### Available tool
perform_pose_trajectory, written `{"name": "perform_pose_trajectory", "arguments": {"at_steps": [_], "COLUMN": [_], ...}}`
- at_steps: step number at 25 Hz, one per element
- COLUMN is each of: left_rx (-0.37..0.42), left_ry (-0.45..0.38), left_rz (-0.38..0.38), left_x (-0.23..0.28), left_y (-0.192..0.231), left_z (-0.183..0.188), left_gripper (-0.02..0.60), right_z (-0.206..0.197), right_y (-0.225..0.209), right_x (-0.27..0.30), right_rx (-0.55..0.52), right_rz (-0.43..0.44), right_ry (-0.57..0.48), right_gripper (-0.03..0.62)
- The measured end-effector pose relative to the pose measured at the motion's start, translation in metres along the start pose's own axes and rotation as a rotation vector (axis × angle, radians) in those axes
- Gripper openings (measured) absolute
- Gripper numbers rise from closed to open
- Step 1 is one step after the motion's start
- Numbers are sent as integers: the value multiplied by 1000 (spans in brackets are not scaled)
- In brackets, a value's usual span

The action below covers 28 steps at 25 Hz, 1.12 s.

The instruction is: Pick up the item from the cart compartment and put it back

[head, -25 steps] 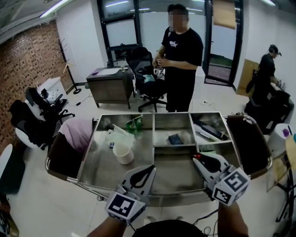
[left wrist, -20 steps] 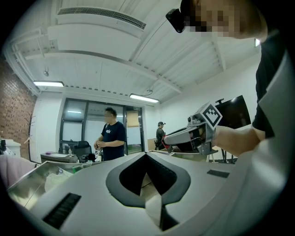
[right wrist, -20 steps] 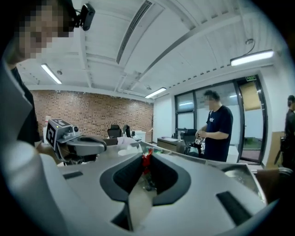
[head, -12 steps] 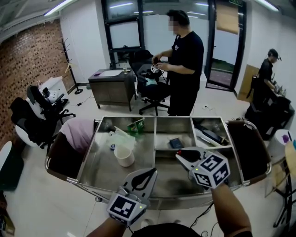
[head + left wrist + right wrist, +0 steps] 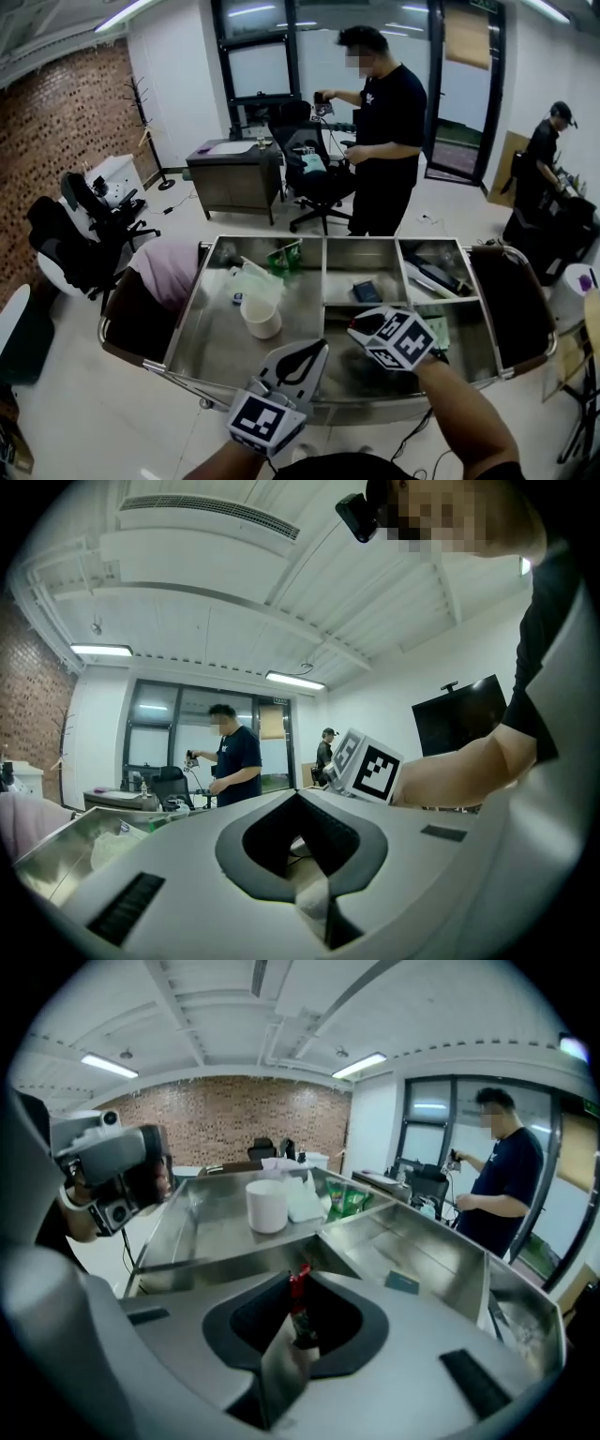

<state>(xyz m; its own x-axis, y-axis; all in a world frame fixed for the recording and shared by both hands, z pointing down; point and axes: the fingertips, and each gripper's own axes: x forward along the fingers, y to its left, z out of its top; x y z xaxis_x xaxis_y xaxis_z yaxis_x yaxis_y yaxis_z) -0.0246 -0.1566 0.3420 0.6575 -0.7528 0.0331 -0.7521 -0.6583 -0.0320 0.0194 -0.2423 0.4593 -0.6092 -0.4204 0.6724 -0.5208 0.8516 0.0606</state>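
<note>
The compartmented stainless-steel tabletop of the cart [image 5: 212, 347] fills the middle of the head view, w/ a person in a black T-shirt [image 5: 389, 112] standing beyond its far edge. Progress, judging from how things lie: the pick looks done and the put-back is not yet done, i.e. approx. halfway. The right hand-held gripper [image 5: 292, 1340] is off the metal, above the front-middle compartment. It's turned across the body toward the person's left, so its own view looks over the big left compartment to the brick wall, forearm angled in from the lower right. Its jaws are clamped together on the task's thing. The left hand-held gripper [image 5: 312, 349] hangs at the near edge, tipped up and away; its view takes in mostly ceiling. Its jaws meet at the tips w/ nothing between them, so it's closed and idle. A white round plastic cup [image 5: 262, 317] stands in the left compartment, a green foil packet [image 5: 286, 255] behind it and a small dark flat box [image 5: 367, 292] in the back-middle compartment. Smallest is the thin dark item w/ a red tip [image 5: 299, 1299], upright between the right jaws and clear of any compartment floor. What's left: lower it into its compartment, prob. the one right below, and let go.
</note>
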Motion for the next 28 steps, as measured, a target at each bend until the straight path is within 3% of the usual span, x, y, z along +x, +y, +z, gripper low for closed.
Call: {"name": "perform_pose_trajectory", "arguments": {"at_steps": [5, 10, 12, 21, 22, 25, 28], "left_rx": [-10, -8, -11, -13, -14, -17, -14], "left_ry": [-3, -3, -2, -4, -2, 3, 8], "left_rz": [-5, -3, -2, -1, 1, 2, -3], "left_x": [2, 1, 1, 2, 2, 2, 2], "left_y": [1, 6, 7, 5, 6, 5, 4], "left_z": [-2, -4, -5, -5, -5, -6, -6], "left_gripper": [0, 0, 0, 0, 0, 0, 0], "right_z": [-23, -38, -39, -31, -28, -11, 0], "right_y": [-4, -7, -7, -5, -4, -4, -5], "right_x": [26, 40, 40, 30, 27, 11, -1], "right_rx": [-71, -71, -66, -34, -26, 3, 32], "right_rz": [-18, -12, -9, -2, 0, -25, -45], "right_ry": [127, 188, 187, 130, 106, 12, -47], "right_gripper": [77, 105, 202, 202, 179, 13, 12]}}
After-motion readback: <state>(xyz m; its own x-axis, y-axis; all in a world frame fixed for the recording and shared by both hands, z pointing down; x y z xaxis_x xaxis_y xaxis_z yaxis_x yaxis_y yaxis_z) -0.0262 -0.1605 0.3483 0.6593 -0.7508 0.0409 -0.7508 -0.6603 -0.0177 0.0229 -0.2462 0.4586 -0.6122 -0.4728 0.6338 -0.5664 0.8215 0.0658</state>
